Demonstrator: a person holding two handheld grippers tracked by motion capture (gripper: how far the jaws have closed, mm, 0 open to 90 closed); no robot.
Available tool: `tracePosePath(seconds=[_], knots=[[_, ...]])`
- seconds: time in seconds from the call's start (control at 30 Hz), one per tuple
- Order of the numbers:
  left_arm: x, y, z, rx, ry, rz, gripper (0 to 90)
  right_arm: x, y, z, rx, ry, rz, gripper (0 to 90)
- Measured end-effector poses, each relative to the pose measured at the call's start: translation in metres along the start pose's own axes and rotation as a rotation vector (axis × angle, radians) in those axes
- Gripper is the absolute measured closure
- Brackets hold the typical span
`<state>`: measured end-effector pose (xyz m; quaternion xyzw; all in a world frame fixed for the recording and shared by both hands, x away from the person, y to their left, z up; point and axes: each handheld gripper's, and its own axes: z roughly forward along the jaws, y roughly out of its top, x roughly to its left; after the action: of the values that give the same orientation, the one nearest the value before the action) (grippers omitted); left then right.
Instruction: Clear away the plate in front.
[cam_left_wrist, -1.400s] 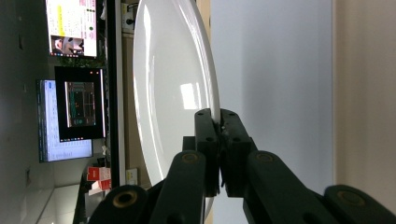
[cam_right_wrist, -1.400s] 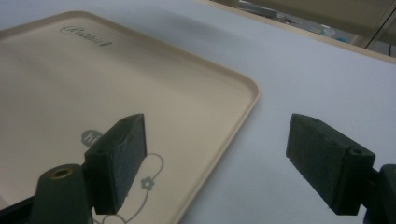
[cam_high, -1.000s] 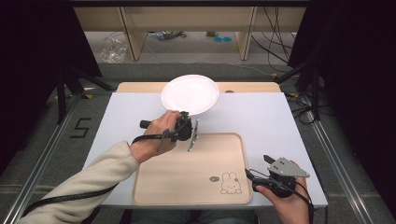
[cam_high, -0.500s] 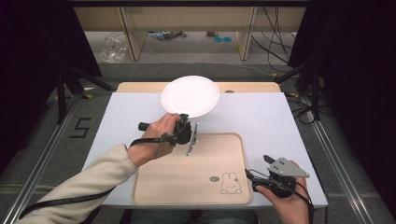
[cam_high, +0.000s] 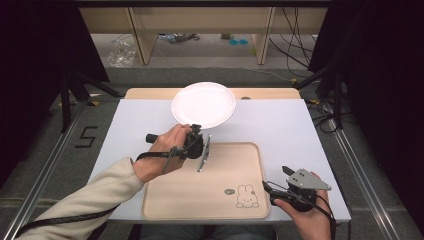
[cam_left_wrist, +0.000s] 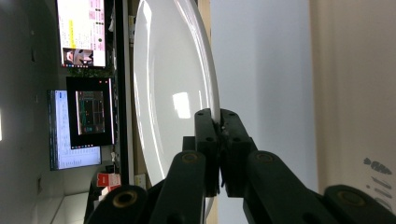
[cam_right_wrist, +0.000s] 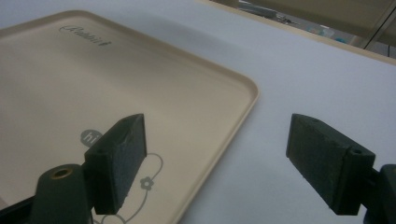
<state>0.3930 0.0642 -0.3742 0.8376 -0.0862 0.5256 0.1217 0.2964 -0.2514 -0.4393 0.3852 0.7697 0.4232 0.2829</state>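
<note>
A white plate (cam_high: 202, 104) lies at the far middle of the white table (cam_high: 285, 125), its near rim just short of a beige tray (cam_high: 200, 200). My left gripper (cam_high: 194, 132), held in a hand rolled on its side, is shut on the plate's near rim. In the left gripper view the gripper (cam_left_wrist: 218, 127) pinches the thin edge of the plate (cam_left_wrist: 168, 93) between its pads. My right gripper (cam_high: 276, 186) rests open at the tray's front right corner. In the right gripper view the gripper (cam_right_wrist: 215, 158) spans the edge of the tray (cam_right_wrist: 93, 74) with nothing between its jaws.
A rabbit drawing (cam_high: 245, 196) marks the tray's front right part. A wooden strip (cam_high: 150, 93) borders the table's far edge. Dark stands and cables (cam_high: 325, 100) flank the table. Screens (cam_left_wrist: 84, 116) glow behind the plate in the left gripper view.
The left hand has drawn slightly toward the tray, bringing the plate a little nearer with it. The right hand has kept still.
</note>
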Motion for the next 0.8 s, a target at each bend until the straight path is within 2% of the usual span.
tracePosePath(seconds=[0.8], knots=[[-0.004,0.0,-0.016,-0.018,0.004,0.003,87.2,0.0,0.0,0.0,0.0,-0.003,0.001,21.2]])
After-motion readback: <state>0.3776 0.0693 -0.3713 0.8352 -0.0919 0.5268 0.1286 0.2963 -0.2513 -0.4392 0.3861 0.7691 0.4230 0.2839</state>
